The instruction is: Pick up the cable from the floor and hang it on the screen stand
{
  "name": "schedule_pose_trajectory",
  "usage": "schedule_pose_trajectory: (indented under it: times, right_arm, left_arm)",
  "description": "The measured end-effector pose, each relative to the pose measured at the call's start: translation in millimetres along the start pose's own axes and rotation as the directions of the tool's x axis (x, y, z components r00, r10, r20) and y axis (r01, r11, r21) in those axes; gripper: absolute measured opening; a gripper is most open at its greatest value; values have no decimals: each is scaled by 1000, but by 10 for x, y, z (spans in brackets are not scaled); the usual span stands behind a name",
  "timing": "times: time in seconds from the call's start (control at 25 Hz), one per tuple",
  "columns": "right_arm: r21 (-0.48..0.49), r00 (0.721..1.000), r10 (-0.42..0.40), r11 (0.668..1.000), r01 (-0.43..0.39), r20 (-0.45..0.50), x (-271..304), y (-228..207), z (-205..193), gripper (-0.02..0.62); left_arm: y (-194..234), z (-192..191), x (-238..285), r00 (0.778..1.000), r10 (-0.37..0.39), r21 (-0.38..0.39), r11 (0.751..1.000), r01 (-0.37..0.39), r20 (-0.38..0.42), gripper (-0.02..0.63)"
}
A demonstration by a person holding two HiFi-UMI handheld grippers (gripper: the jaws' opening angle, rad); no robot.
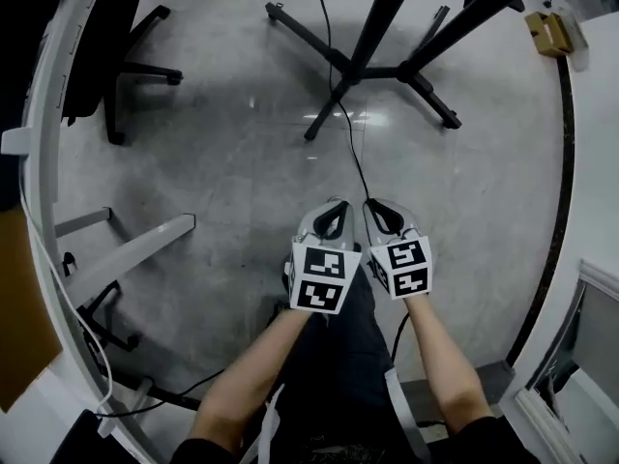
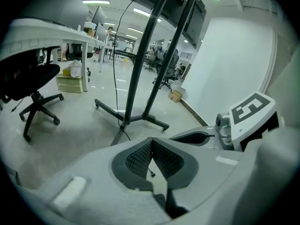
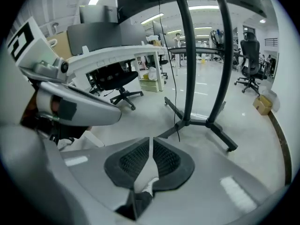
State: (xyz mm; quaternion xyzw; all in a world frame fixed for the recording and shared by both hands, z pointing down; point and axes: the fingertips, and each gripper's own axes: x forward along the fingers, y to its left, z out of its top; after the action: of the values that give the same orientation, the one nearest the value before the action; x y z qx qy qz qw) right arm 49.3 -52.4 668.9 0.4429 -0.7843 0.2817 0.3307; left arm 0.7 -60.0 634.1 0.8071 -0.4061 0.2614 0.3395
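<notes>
both grippers are hovering side by side above the grey floor (image 1: 213, 162), pointing toward the screen stand (image 1: 372, 42). the left gripper (image 1: 334, 207) is clenched, its ribbed pads meeting at the tips with nothing between them. the right gripper (image 1: 379, 204) is likewise closed on nothing, and only floor and a shoe are showing through the gap behind its tips.

the black cable (image 1: 350, 138) is dropping down beside the stand's post, passing the black cross-shaped base, and trailing across the floor toward the right gripper, where it is slipping out of sight beneath it.

an office chair (image 1: 102, 37) is standing well off to the left under a curved white desk (image 1: 44, 133), whose white legs (image 1: 131, 249) are reaching out near the grippers' left. a cardboard box (image 1: 547, 33) is sitting by the far wall. nothing is lying between the grippers and the cable.
</notes>
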Motion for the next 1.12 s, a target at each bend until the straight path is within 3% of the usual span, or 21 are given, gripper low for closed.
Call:
schedule_pose_trajectory:
  times: [0.24, 0.72, 1.12]
  right_arm:
    - [-25, 995, 42, 999, -44, -91, 951, -356, -520, 31]
    - [-49, 987, -3, 999, -4, -158, 2507, -1002, -1401, 40]
    - [-116, 981, -36, 993, 14, -190, 3405, -1364, -2015, 69]
  left_arm:
    - [394, -385, 754, 999, 15, -58, 998, -18, -46, -2]
    - [995, -798, 1888, 999, 41, -23, 999, -41, 2, -2]
    - [1377, -1080, 2614, 998, 35, 17, 999, -36, 56, -2]
